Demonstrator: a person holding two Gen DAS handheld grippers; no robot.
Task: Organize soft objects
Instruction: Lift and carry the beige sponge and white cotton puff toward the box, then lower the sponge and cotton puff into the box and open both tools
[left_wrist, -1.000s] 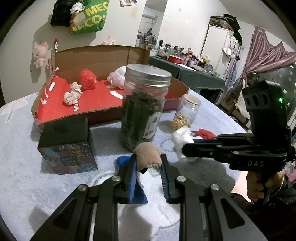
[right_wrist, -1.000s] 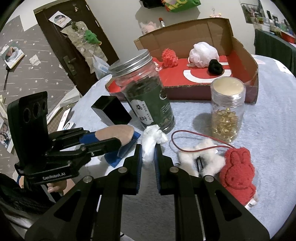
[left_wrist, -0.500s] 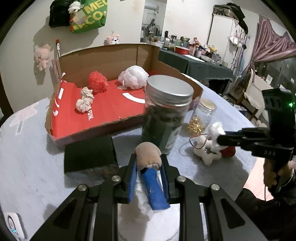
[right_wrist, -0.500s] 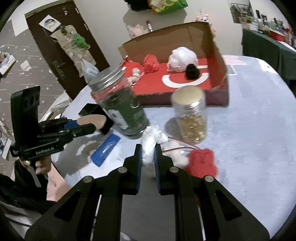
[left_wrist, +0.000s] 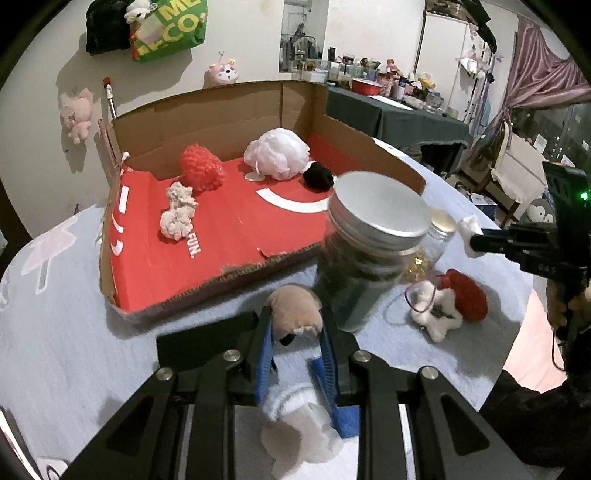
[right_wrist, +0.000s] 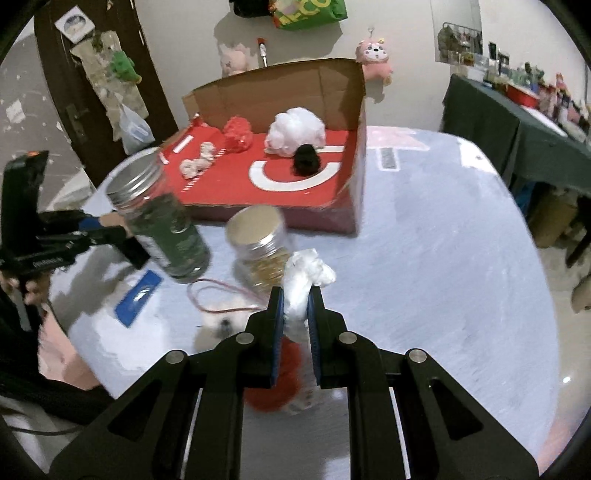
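Observation:
My left gripper (left_wrist: 295, 332) is shut on a tan plush toy (left_wrist: 295, 306), held above the table in front of the box. The right gripper (right_wrist: 295, 306) is shut on a white soft wad (right_wrist: 306, 277), which sticks up past its fingertips. Ahead stands a red-lined cardboard box (left_wrist: 229, 229). In it lie a red pom-pom (left_wrist: 201, 171), a white mesh puff (left_wrist: 277, 153), a black pom-pom (left_wrist: 317, 176) and a whitish crumpled piece (left_wrist: 177, 212). A red-and-white bunny plush (left_wrist: 448, 304) lies on the table beside the jars.
A tall dark jar with a metal lid (left_wrist: 365, 258) and a small jar of gold capsules (right_wrist: 262, 251) stand between the grippers and the box. A black box (left_wrist: 199, 339) sits under my left gripper, and a blue packet (right_wrist: 138, 297) lies on the pale tablecloth.
Both grippers have risen from the table and moved toward the box, each carrying its soft object. The jars now sit lower and closer in both views.

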